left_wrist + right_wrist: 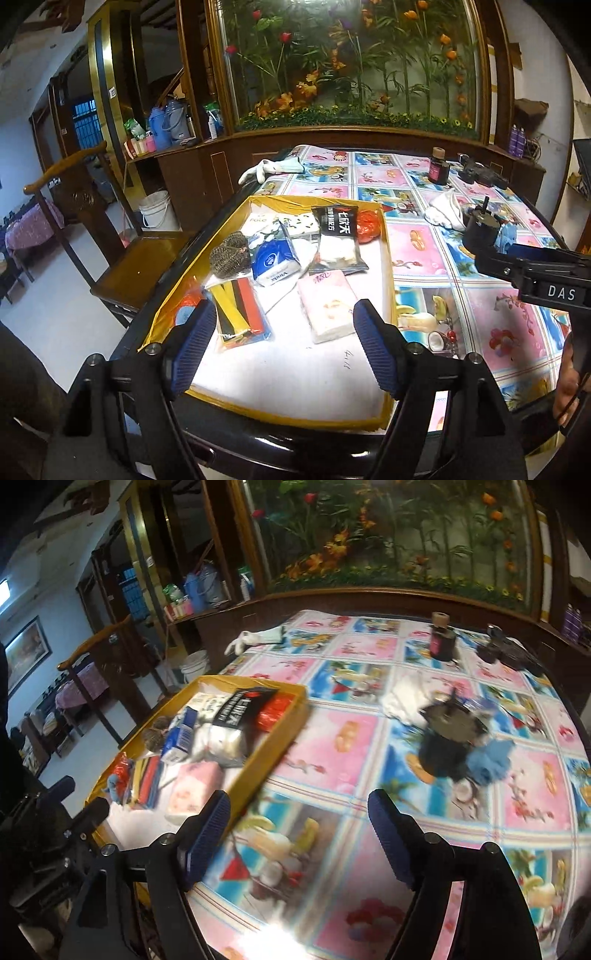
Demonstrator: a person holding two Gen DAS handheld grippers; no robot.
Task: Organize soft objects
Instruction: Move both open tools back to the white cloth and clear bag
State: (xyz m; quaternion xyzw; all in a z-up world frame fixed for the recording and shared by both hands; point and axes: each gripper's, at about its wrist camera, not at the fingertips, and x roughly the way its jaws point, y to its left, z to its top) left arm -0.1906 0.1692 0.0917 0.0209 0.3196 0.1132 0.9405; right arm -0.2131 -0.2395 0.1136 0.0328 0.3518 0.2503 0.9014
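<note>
The left gripper (pixel 284 343) stood with its jaws apart and nothing between them; it hovered over the near, bare part of the yellow tray (pixel 388 258), so it seemed released and free for a next pick. The right gripper (pixel 299 834) was also spread wide and empty; it hung above the flowered tablecloth (pixel 369 738), to the right of the tray, and the right wrist view was blurred, so small details there could not be told.

Most of the soft things lay already together inside the tray: a pink tissue pack (pixel 327 306) nearest, a blue tissue pack (pixel 275 264), a black-topped bag of white pads (pixel 338 240), a brown mesh scrubber (pixel 229 254), a bundle of coloured strips (pixel 240 310) and a red bag (pixel 367 225) in the far corner; they were pushed toward the far half, probably to leave room in front.

Outside the tray some soft things remained on the cloth: a white cloth (pixel 445 212), a blue cloth (pixel 489 762) just beside a dark round object (pixel 443 746), and a white glove (pixel 258 170) at the far edge; I judge the task was well advanced but not finished, and these seemed the next things to collect.
</note>
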